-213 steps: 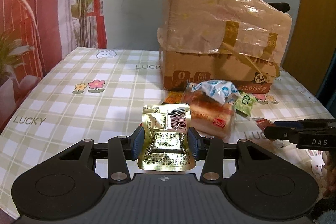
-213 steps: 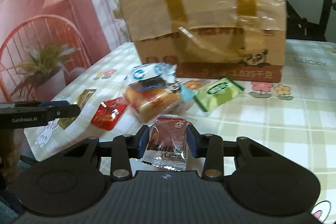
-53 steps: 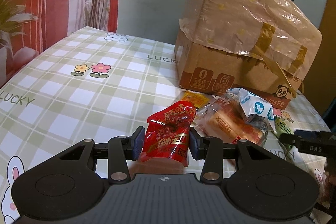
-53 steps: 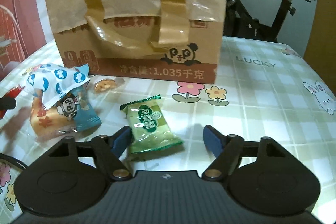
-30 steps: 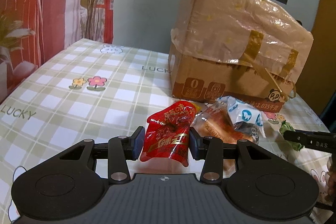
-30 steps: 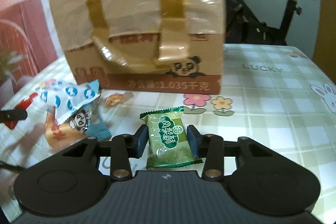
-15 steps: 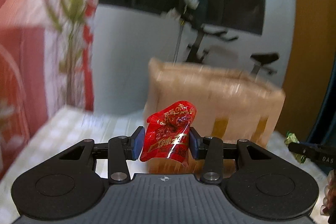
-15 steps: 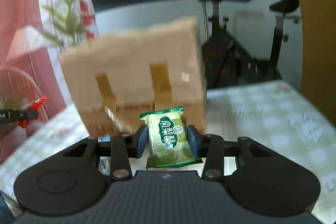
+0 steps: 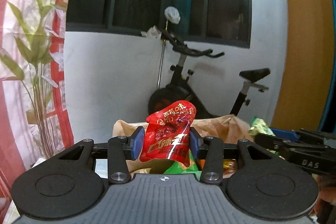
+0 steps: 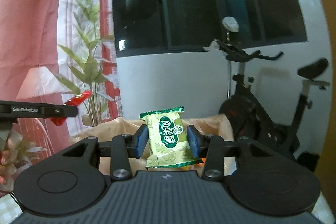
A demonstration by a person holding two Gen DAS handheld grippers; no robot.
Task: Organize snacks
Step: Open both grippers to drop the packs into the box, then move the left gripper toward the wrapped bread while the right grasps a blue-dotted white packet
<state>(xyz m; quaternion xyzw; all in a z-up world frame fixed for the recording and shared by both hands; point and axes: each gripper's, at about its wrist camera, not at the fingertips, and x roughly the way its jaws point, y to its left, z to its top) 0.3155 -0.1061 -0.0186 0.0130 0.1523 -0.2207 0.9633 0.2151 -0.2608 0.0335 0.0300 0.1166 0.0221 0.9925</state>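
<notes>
My left gripper (image 9: 167,143) is shut on a red snack packet (image 9: 169,135) and holds it above the open top of the plastic-lined cardboard box (image 9: 231,125). Several snacks lie inside the box, among them a green one (image 9: 180,166). My right gripper (image 10: 167,141) is shut on a green pastry packet (image 10: 168,138), also above the box's open top (image 10: 111,129). Each gripper shows at the edge of the other's view: the right one (image 9: 273,140) with the green packet (image 9: 259,127), the left one (image 10: 67,111) with the red packet (image 10: 77,99).
An exercise bike (image 9: 189,81) stands behind the box against a white wall; it also shows in the right wrist view (image 10: 262,102). A curtain printed with plants (image 9: 35,56) hangs on the left. A dark window (image 10: 199,3) is above.
Both grippers have risen from table level to above the box's open top, each still holding its packet. The table and the remaining snacks have dropped out of view.
</notes>
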